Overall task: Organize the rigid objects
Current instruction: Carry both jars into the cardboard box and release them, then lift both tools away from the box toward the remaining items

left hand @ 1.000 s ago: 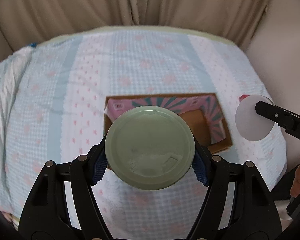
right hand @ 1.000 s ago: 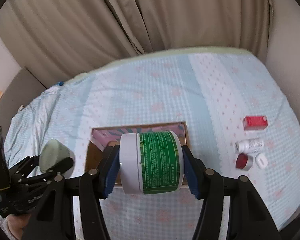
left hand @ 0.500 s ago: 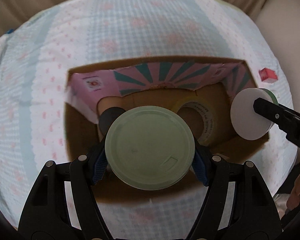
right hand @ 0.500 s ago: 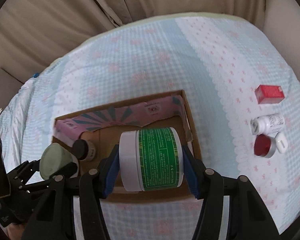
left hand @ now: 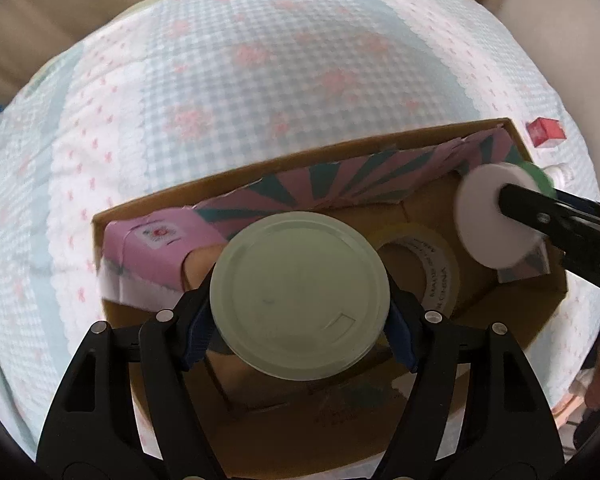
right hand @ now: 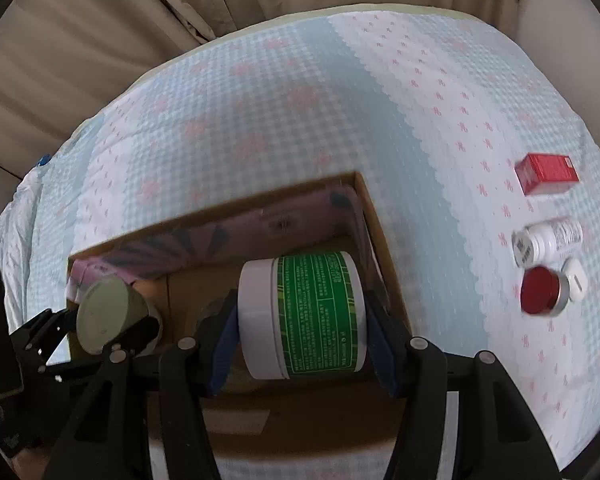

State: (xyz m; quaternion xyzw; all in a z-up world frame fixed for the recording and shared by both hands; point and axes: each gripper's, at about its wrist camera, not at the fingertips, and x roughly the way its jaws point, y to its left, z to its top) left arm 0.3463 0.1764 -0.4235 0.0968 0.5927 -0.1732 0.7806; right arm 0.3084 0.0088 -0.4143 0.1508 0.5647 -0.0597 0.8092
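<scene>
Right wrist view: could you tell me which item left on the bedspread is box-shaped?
The red box, farthest back; the white bottle and red-capped jar are round.

Both jars (right hand: 302, 314) lower, inside box (right hand: 384, 248)

Both tools sit over the box (right hand: 380, 224), the left tool (right hand: 112, 320) left of the right tool (right hand: 302, 320). A tape roll (left hand: 420, 256) lies in the box, ahead-right of the left tool. Right of the right tool, outside the box, a carton (right hand: 546, 172) lies behind a bottle (right hand: 548, 240) and a capped jar (right hand: 542, 292).
</scene>
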